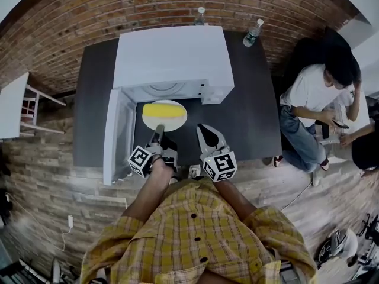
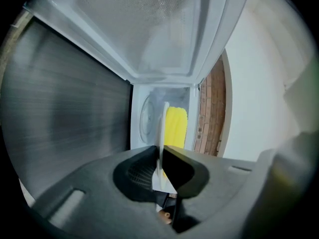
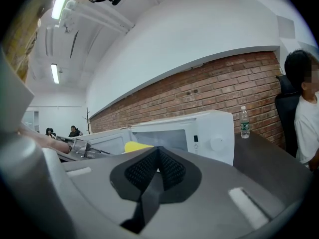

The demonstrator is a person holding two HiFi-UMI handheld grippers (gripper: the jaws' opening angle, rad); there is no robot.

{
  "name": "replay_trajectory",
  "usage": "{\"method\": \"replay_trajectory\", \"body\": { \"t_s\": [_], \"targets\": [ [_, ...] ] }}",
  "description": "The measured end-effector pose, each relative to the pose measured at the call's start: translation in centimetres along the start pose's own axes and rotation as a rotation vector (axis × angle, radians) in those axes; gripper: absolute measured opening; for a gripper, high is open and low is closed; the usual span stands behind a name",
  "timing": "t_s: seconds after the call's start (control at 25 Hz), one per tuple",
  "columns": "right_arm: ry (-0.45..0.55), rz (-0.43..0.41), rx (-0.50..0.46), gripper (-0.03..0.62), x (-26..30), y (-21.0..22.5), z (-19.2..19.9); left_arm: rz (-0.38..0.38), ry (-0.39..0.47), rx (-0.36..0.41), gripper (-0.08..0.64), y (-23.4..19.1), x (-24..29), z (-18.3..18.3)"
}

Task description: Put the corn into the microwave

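Left gripper [image 1: 158, 130] clamps plate [image 1: 178, 122] of corn [image 1: 162, 110] at open microwave [image 1: 173, 58]; right gripper [image 1: 205, 131] closed.

Head cam: overhead, steeply down. L gripper cam: close, microwave [image 2: 149, 94] cavity straight beyond fingertips [image 2: 141, 169]. R gripper cam: level, farther back. All share microwave, corn [image 2: 175, 127].
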State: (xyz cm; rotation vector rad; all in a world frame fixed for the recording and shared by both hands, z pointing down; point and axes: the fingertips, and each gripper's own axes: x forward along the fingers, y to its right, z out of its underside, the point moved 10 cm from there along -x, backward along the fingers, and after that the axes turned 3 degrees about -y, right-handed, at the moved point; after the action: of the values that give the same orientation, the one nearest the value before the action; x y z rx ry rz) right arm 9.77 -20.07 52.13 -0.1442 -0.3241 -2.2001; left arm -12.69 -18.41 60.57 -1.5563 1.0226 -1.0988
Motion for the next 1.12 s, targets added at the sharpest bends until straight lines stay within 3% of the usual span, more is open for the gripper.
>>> {"method": "replay_trajectory", "body": {
  "t_s": [1.12],
  "targets": [
    [-0.050, 0.008, -0.014, -0.002, 0.4, 2.4, 0.3, -0.087, 0.077, 0.018, 0.040, -3.8, 8.9, -3.2]
  ]
}}
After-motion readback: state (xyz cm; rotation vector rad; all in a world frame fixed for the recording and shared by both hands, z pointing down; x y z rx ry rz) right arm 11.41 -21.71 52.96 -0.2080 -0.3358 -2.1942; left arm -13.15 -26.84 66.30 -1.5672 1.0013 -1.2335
